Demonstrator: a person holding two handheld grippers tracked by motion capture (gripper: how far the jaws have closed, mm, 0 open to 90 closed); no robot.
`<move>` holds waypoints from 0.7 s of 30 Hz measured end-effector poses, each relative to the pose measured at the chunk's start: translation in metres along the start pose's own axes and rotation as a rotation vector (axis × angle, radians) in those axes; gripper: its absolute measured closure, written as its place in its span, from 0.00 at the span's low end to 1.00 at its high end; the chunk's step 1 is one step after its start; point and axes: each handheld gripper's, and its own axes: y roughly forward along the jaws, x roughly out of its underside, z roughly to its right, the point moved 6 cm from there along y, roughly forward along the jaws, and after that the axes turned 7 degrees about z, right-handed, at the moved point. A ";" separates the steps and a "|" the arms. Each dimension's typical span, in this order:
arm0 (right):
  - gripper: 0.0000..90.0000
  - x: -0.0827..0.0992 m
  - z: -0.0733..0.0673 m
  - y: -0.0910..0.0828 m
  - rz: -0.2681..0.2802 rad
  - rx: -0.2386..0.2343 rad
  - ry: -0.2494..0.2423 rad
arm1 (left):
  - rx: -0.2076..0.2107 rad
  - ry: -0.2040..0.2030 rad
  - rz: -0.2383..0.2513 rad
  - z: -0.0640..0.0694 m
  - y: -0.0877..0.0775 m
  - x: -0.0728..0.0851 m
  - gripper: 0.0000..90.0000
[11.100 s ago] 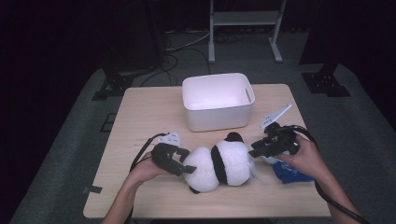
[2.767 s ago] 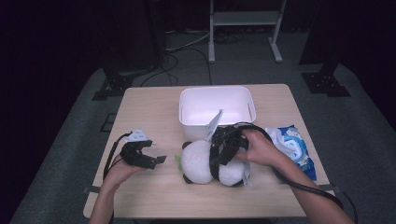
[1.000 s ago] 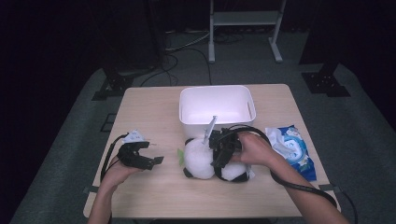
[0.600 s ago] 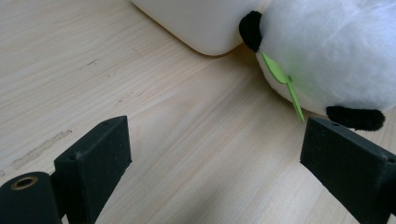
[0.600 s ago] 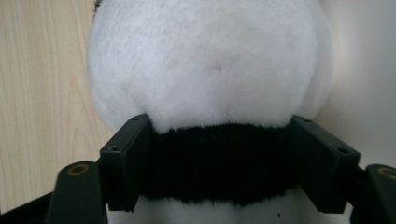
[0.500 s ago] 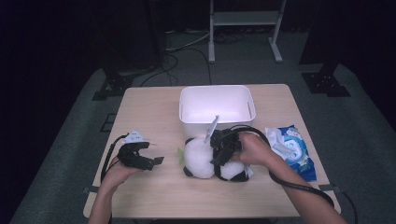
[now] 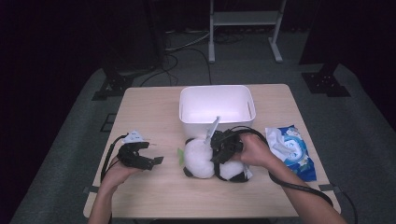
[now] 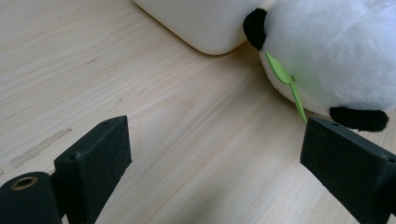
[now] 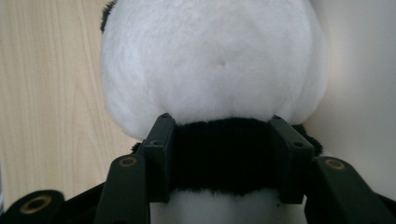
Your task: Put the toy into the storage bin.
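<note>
Right gripper view: the black-and-white plush panda toy (image 9: 212, 88) sits between the two black jaws of the right gripper (image 9: 224, 158), which stand on either side of the black fur band at its neck. The jaws have just been closing, and the pads now appear to press into the plush, so the step in hand is judged to be the grasp on the toy.

High view: the plush panda toy (image 7: 201, 158) lies on the light wooden counter (image 7: 154, 107), just in front of the white rectangular plastic bin (image 7: 217, 105) and close against its near wall. The right gripper (image 7: 223, 148) is on the toy's middle.

The left gripper (image 7: 150, 161) rests low over the counter, apart from the toy, with its jaws wide apart and nothing between them. In the left gripper view the toy's green felt leaf (image 8: 285, 79) lies beyond the jaws.

A blue-and-white wipes packet (image 7: 292, 149) lies on the counter to the right of the toy.

Next move, as judged: confirm a firm clamp, then lift the toy clear of the bin's rim before carrying it over the opening. Soft plush may slip or sag; grip depth matters.
</note>
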 end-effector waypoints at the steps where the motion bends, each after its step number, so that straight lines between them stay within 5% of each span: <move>1: 0.56 0.000 0.000 0.000 0.000 0.000 0.000 | 0.000 0.000 0.000 0.000 0.000 0.000 0.08; 21: 0.78 0.000 -0.002 -0.015 0.073 -0.021 0.013 | -0.002 -0.010 0.000 -0.003 -0.001 0.002 0.08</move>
